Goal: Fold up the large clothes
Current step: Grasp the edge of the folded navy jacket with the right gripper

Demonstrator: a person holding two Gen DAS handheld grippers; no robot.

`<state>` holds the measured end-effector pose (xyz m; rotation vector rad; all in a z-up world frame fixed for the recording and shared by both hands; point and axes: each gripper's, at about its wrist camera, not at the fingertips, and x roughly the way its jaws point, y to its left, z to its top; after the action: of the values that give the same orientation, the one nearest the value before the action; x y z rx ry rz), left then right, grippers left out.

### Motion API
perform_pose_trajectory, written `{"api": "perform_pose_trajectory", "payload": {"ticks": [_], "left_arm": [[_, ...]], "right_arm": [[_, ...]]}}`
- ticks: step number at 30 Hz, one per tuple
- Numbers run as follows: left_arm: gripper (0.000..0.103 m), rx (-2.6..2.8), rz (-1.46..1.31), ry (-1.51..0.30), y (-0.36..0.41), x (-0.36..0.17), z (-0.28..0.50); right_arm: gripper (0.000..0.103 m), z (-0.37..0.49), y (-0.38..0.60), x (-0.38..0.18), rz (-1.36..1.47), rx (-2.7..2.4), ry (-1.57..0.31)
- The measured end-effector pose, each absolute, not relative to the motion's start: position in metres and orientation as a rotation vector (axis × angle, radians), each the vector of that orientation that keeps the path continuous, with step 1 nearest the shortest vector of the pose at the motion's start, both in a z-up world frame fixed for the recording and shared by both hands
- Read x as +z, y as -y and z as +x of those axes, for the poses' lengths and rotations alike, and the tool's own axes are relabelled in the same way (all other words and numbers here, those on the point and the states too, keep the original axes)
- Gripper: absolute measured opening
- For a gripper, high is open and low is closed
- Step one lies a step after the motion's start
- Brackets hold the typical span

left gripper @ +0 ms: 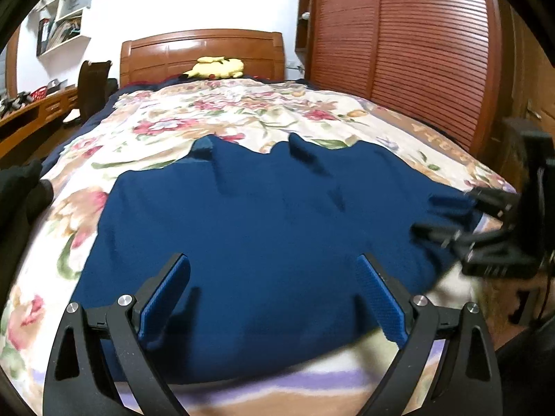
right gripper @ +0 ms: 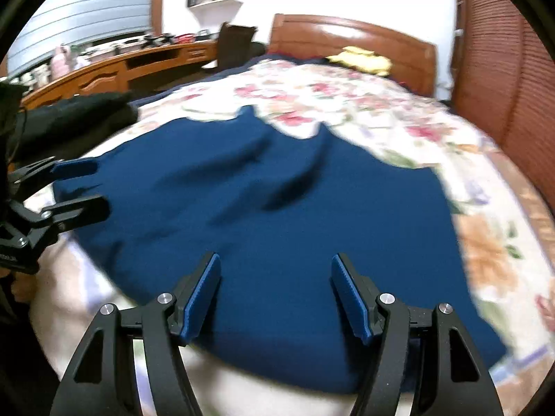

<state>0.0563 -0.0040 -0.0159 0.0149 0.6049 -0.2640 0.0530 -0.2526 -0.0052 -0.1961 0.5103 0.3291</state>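
Garment (left gripper: 263, 215) on bed (left gripper: 242, 111)

Navy garment (left gripper: 263, 228) (rumpled) spread on bed

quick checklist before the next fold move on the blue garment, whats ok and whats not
1. Left gripper open, nothing between its pads: ok.
2. Right gripper open, nothing held: ok.
3. Blue garment spread on the floral bedspread, whole outline in view: ok.
4. Garment lying flat: not ok, creases run through its far half.
5. Both grippers over the near hem, one toward each side: ok.
6. Far end of the bed free for folding: ok, the yellow plush toy sits by the headboard, apart from the garment.
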Motion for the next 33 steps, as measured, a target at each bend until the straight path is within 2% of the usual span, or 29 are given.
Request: {"api": "perform_pose_trajectory", "payload": {"ticks": [10,19,24,33], "left_arm": [[0.097,-0.307,0.051,-0.627,0.039,-0.02,0.065],[0.097,-0.282,0.121,-0.675,0.052,-0.032,0.069],[0.097,-0.285,0.116,-0.682,0.052,-0.033,0.069],[0.097,-0.28,0.123,-0.683,0.053,-0.034,0.069]], "right_arm": [[0.068,0.025,0.318,-0.008,-0.098,0.185,-0.488],[0.069,0.032,0.322,-0.005,-0.053,0.185,-0.513],[0.077,0.043,0.326,-0.017,-0.072,0.169,-0.563],[0.079,0.061,0.35,-0.025,0.121,0.274,-0.665]]}}
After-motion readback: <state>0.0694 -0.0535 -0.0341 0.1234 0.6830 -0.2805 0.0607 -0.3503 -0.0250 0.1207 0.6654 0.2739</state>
